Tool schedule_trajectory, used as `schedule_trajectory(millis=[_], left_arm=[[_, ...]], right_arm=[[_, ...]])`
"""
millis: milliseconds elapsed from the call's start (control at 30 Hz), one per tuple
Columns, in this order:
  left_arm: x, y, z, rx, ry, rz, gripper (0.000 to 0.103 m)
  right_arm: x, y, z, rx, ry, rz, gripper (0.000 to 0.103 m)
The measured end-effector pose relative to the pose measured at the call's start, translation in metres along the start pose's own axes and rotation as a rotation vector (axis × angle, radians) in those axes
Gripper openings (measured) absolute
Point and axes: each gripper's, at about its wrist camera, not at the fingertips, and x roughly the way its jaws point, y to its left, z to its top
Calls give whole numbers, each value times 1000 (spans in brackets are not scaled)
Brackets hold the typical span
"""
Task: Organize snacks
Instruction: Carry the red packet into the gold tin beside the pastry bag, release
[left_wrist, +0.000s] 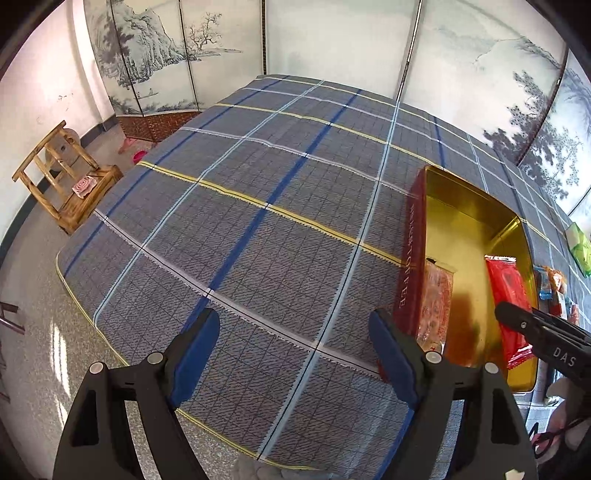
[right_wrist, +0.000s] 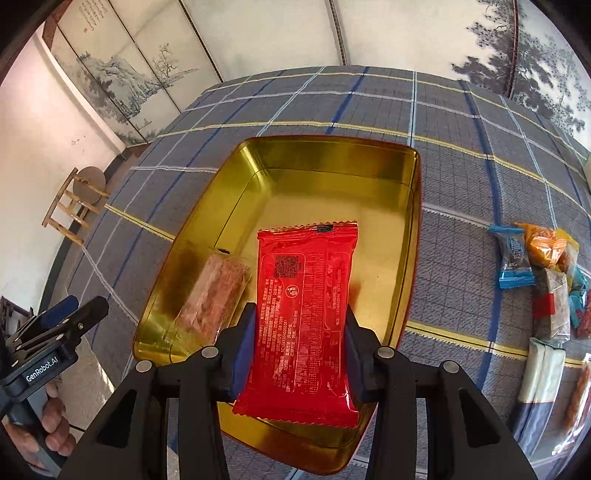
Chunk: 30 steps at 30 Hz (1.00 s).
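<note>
- Your right gripper (right_wrist: 299, 347) pinches the red snack packet (right_wrist: 304, 317) by its long edges, over the near half of the gold tin (right_wrist: 314, 162).
- Inside the tin, a clear-wrapped pinkish snack (right_wrist: 214, 295) lies at 9 o'clock of the packet; the far half toward 12 is bare.
- The packet is glossy, printed side up, with crimped ends.
- Loose snacks (right_wrist: 546, 273) lie at 3 o'clock on the plaid cloth (right_wrist: 461, 184).
- Your left gripper (left_wrist: 295, 354) is spread wide over bare cloth, with the tin's red wall at 3 o'clock.

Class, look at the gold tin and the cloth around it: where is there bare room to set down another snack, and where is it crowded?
Free: the tin's far half, beyond the red packet and the clear-wrapped snack; also the plaid cloth left of the tin. Crowded: the snack pile on the tin's right.
</note>
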Motion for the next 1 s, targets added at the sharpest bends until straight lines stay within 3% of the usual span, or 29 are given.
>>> schedule_trajectory(millis=[467,1000], left_arm=[[1,10,-3,-32,19,-10,81],[-8,-17,-7,26,24,-37,81]], right_arm=[[16,11,0,-26,26,-60,43],[-10,1,-5,-20,-13,3,43]])
